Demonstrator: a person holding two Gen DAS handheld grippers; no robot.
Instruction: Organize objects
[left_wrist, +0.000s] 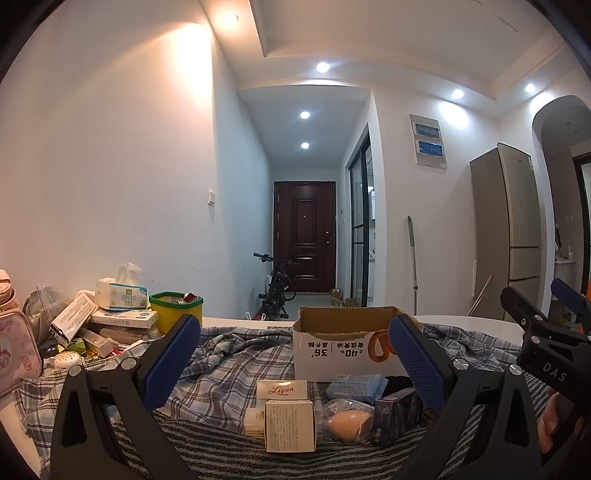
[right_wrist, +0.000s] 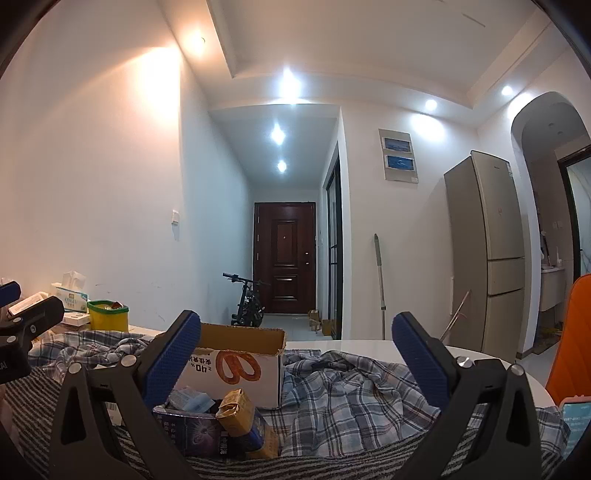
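An open cardboard box with a pretzel picture stands on a plaid cloth. In front of it lie small items: a white "Ligun" box, a white printed carton, a bagged beige sponge, a blue wipes pack and a dark purple box. A crumpled gold packet leans on the purple box. My left gripper is open, level, with nothing between its fingers. My right gripper is open and empty too; it also shows at the right edge of the left wrist view.
At the left stands a pile: tissue pack, yellow-green tub, stacked boxes, pink pouch. A striped towel covers the near table. An orange chair back rises at right. Beyond are a fridge, a hallway and a bicycle.
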